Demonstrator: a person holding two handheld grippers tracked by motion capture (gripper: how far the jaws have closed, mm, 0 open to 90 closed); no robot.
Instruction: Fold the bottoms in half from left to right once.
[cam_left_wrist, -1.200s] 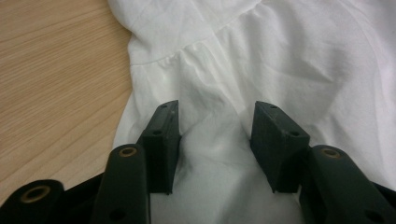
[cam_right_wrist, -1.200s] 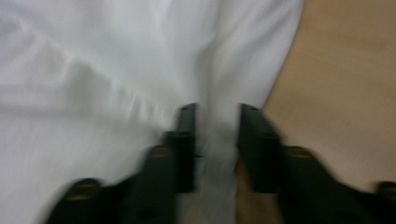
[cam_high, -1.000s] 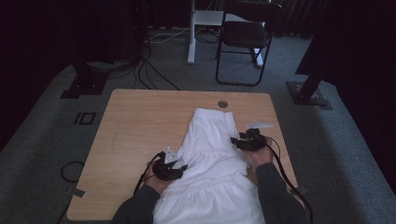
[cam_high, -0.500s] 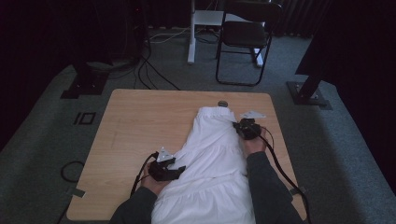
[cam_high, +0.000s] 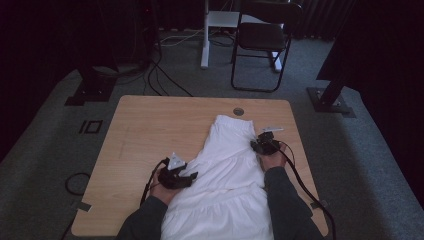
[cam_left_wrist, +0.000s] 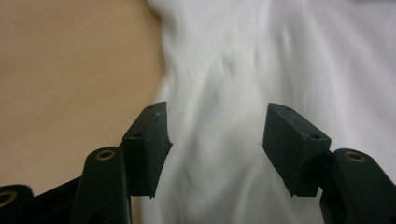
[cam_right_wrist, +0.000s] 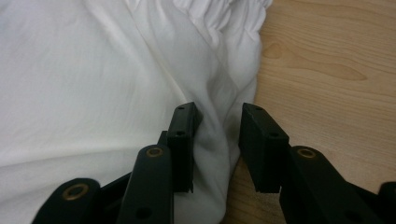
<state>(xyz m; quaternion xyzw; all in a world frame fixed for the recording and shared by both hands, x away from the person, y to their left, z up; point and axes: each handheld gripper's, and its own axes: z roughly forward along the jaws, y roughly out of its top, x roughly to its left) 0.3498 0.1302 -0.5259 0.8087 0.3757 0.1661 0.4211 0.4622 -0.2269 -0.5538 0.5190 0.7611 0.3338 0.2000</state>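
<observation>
The white garment (cam_high: 225, 185) is lying lengthwise on the table (cam_high: 150, 135), from centre toward six o'clock. The right tool (cam_high: 263, 145) is sliding back along its three o'clock edge, its jaws just reopening around a fold without pinching. The left tool (cam_high: 181, 178) is lifting at nine o'clock, jaws apart, empty; regrasping looks next.
</observation>
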